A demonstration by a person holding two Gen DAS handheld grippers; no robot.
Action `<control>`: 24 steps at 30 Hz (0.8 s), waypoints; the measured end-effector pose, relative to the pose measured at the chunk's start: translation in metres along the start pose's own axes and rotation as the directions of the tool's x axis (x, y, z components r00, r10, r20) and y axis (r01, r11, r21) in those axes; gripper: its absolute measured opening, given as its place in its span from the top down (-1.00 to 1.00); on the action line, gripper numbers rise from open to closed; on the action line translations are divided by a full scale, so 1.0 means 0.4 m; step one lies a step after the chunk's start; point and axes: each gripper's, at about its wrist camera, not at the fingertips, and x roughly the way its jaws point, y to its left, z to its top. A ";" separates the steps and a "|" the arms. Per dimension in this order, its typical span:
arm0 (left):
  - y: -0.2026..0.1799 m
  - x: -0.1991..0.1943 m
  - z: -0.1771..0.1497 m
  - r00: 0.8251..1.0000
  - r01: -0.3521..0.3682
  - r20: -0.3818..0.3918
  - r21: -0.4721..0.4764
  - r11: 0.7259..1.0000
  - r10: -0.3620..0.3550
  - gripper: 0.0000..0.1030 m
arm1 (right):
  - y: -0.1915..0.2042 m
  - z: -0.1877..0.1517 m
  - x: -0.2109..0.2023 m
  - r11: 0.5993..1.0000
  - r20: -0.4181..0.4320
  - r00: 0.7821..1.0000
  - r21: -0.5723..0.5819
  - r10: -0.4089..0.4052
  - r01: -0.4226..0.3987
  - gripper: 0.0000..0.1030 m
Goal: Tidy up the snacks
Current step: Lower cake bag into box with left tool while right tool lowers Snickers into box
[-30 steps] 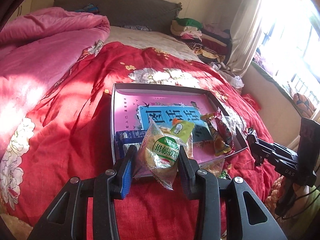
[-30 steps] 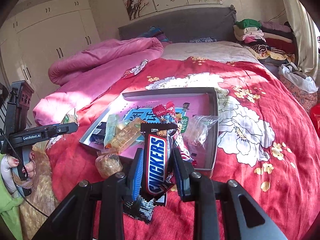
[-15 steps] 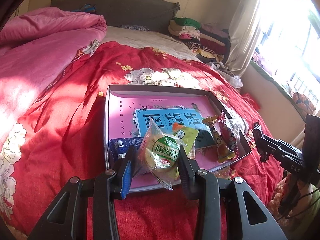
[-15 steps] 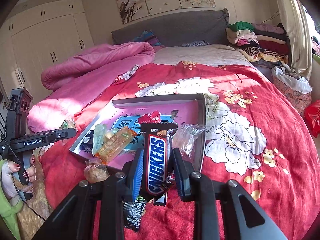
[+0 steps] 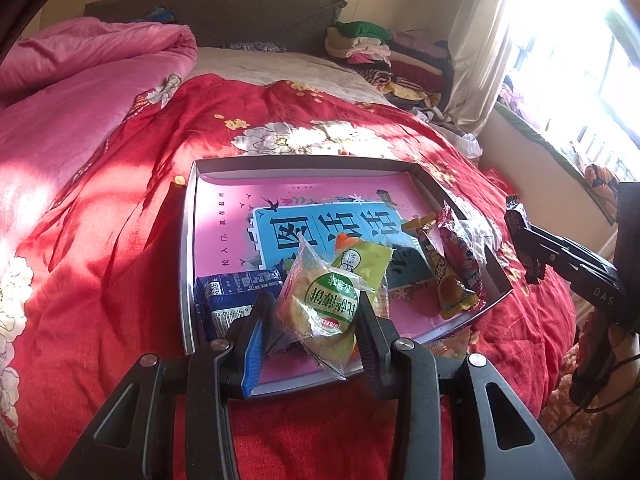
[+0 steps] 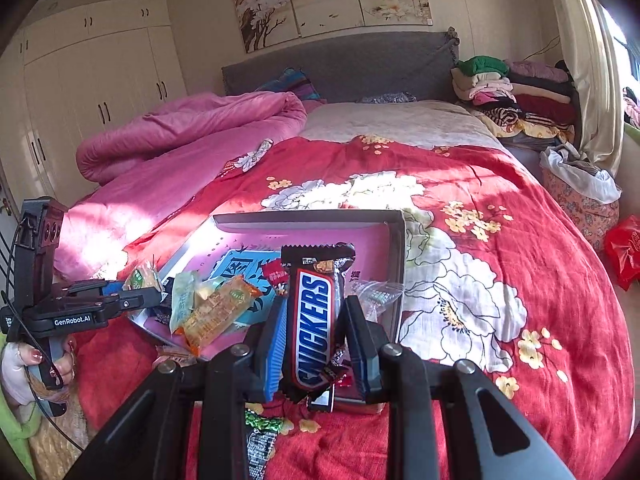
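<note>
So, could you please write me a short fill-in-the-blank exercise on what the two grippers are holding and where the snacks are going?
1. The right gripper is shut on a bar whose wrapper reads ____.
2. The left gripper holds a clear-wrapped pastry with a round ____ label.
3. The dark blue packet lies inside the shallow ____ on the bed.
4. The bedspread under it is mainly ____ with white flowers.

Missing words: Snickers; green; box; red

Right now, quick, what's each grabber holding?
Left gripper: closed on a clear-wrapped cake with a green label.
Right gripper: closed on a Snickers bar.
</note>
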 end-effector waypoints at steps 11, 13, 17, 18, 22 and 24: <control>0.008 0.030 0.010 1.000 0.001 -0.007 -0.007 1.000 -0.001 0.20 | -0.015 -0.018 0.033 1.000 -0.031 0.999 0.013 -0.020 0.020 0.44; 0.010 0.033 0.010 1.000 0.003 -0.009 -0.010 1.000 -0.003 0.20 | -0.018 -0.022 0.037 1.000 -0.035 0.999 0.012 -0.024 0.025 0.44; 0.011 0.042 0.007 1.000 0.003 -0.023 -0.008 1.000 -0.003 0.20 | -0.021 -0.028 0.047 0.999 -0.046 0.998 0.016 -0.030 0.031 0.44; 0.010 0.044 0.006 1.000 0.002 -0.024 -0.005 1.000 -0.002 0.20 | -0.022 -0.029 0.049 0.999 -0.049 0.998 0.016 -0.031 0.032 0.44; -0.002 0.047 0.001 1.000 -0.006 -0.027 0.022 1.000 0.006 0.20 | -0.024 -0.034 0.060 0.999 -0.061 0.997 0.014 -0.041 0.041 0.44; -0.010 0.048 -0.001 1.000 -0.012 -0.027 0.041 0.999 0.013 0.20 | -0.028 -0.036 0.063 0.999 -0.064 0.997 0.016 -0.044 0.045 0.44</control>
